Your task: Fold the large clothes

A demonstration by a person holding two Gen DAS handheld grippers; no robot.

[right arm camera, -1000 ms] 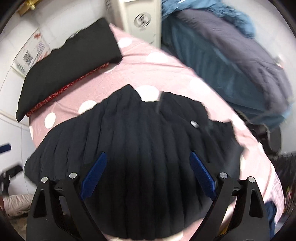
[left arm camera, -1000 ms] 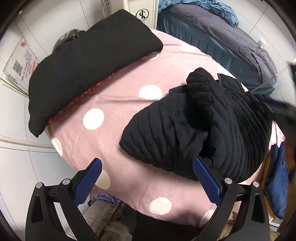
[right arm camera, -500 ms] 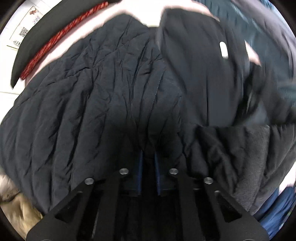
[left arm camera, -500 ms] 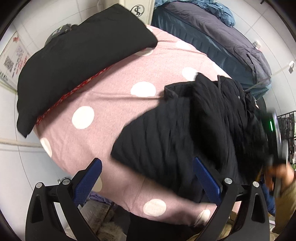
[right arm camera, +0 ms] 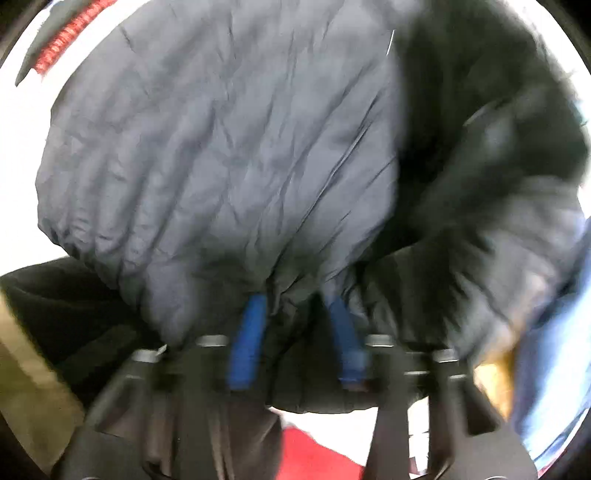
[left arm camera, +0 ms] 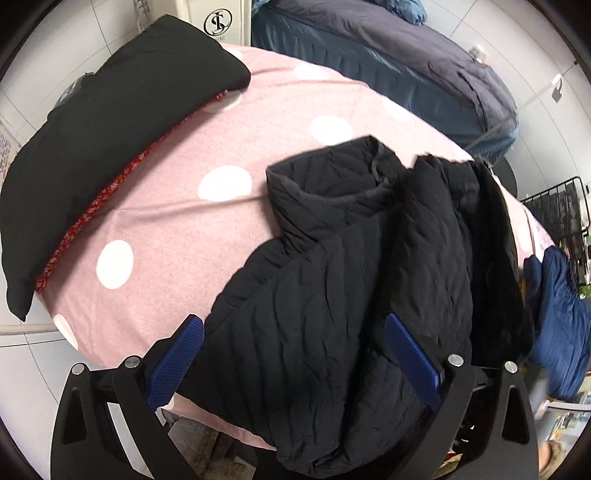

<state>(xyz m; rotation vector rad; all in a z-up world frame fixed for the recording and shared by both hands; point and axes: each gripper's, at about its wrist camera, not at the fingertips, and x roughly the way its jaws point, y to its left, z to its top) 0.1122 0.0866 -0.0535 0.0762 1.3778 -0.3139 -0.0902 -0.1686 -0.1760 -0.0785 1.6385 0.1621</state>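
A black quilted jacket (left arm camera: 332,280) lies on the pink polka-dot bed (left arm camera: 177,206), collar towards the far side, its hem hanging over the near edge. My left gripper (left arm camera: 291,354) is open, its blue pads on either side of the jacket's lower part, holding nothing. In the blurred right wrist view the jacket (right arm camera: 221,147) fills the frame. My right gripper (right arm camera: 295,306) has its blue fingers (right arm camera: 247,339) pressed into the bunched hem; the jaws stand partly apart with cloth between them.
A black pillow with red trim (left arm camera: 110,129) lies at the bed's far left. A second bed with dark blue bedding (left arm camera: 406,66) stands behind. A blue garment (left arm camera: 561,325) hangs at the right. A white cabinet (left arm camera: 218,18) stands at the back.
The left gripper moved closer over the jacket's hem. The jacket was pulled flatter towards the near edge. The right gripper's jaws stand wider apart than half a second ago, still in the cloth.
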